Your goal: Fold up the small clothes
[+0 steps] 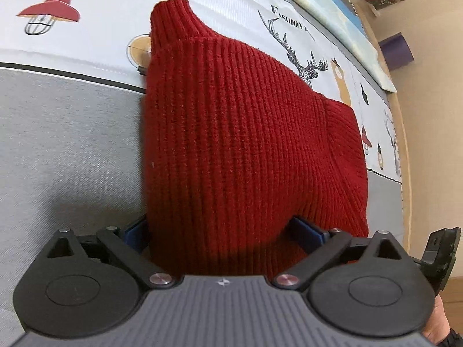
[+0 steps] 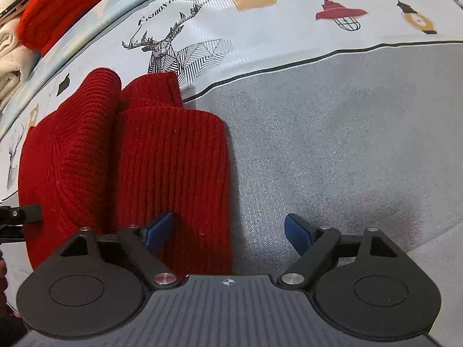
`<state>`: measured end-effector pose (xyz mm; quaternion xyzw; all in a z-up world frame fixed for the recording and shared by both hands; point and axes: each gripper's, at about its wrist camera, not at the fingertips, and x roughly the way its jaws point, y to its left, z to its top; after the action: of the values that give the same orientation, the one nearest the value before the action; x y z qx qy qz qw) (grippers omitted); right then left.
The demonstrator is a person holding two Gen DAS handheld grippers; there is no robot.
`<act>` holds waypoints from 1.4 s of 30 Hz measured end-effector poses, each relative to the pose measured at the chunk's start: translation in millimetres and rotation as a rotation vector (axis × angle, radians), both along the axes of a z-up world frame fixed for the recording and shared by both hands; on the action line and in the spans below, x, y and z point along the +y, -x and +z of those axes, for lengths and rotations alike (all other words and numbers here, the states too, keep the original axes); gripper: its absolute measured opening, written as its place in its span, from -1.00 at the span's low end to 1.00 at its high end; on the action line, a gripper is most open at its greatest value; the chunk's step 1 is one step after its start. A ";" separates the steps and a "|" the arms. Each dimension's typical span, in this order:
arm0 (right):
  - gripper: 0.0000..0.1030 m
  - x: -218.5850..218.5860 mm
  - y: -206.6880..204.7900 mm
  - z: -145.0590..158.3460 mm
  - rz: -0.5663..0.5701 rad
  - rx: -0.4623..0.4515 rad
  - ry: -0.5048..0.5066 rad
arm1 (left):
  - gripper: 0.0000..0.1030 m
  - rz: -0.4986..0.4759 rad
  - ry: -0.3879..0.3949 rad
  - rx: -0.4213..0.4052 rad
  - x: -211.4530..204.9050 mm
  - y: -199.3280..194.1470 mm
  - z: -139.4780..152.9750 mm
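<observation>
Lying folded on the grey bed cover (image 2: 332, 150): red knit sweater (image 1: 231, 133). Left tool (image 1: 222, 231) straddling its near edge, gaping, gripping nothing; right tool (image 2: 228, 231) gaping likewise. Risking snagging ribs, dragging the fold undone.

I note a deep red ribbed-knit sweater (image 1: 246, 133) on my left camera. The cloth under it (image 1: 66, 150) is speckled grey, bordered by a thin black line, then white printed with red pendant lamps, a black line-drawn deer and black lettering. Left gripper (image 1: 222, 232): black housing, blue fingers (image 1: 306, 231). Right gripper (image 2: 228, 231): the same colours. A second red knit (image 2: 49, 8) and cream fabric (image 2: 10, 57) show top left on my right camera.
</observation>
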<state>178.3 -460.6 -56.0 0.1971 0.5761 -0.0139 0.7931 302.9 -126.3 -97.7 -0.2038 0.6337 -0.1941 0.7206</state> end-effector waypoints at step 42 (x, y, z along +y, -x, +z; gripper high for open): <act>-0.25 165.4 -50.6 47.7 0.349 -0.152 -0.157 | 0.43 -0.255 -0.424 -0.330 102.1 27.0 80.7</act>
<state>228.8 -295.1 -8.4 0.1558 0.5392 0.1838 0.8070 276.0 -24.2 -17.0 0.0666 0.5550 -0.1770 0.8101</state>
